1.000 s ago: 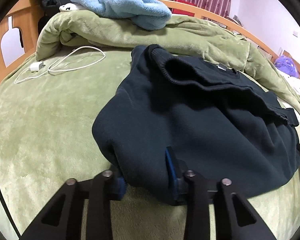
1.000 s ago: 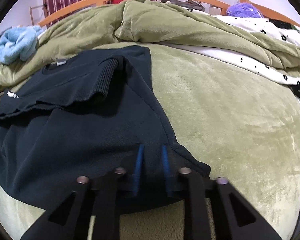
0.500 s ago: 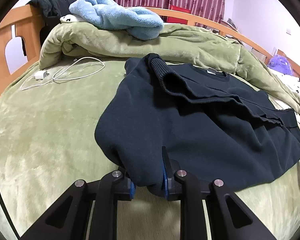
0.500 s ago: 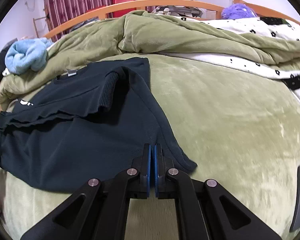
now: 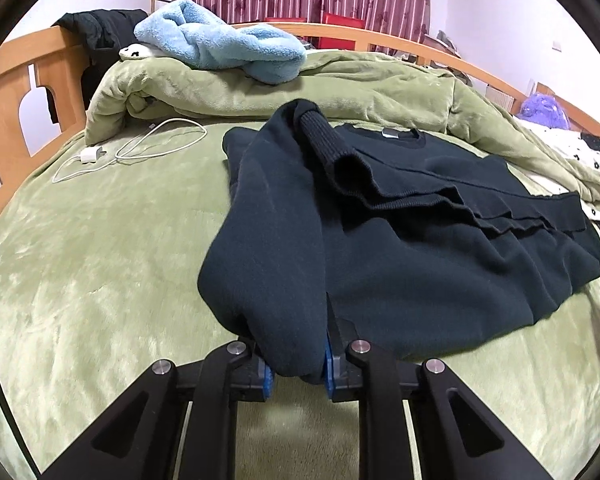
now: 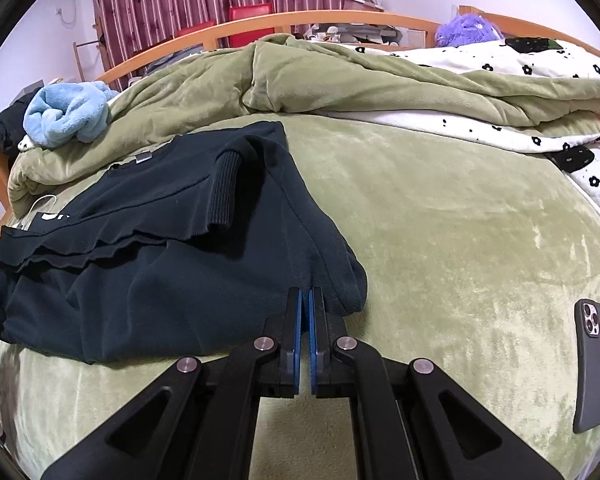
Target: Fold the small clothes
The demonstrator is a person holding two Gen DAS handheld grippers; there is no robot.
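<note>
A dark navy sweater [image 5: 420, 248] lies on the green bed cover, sleeves folded in over the chest, ribbed cuffs up. My left gripper [image 5: 296, 372] is shut on a thick fold at the sweater's near left edge. In the right wrist view the sweater [image 6: 148, 280] spreads to the left, and my right gripper [image 6: 305, 344] is shut on its near right hem corner, pads almost together on the thin fabric.
A rolled green duvet [image 5: 340, 88] lies behind the sweater with a light blue fleece [image 5: 228, 44] on top. A white charger and cable [image 5: 112, 152] lie at the left. A phone [image 6: 590, 364] lies at the right. A wooden bed rail [image 5: 16, 92] bounds the left.
Both grippers closed on the sweater's near edge: the left from wide open onto a thick fold, the right from slightly open to pinched. Both have lifted and drawn back a little with the cloth.
</note>
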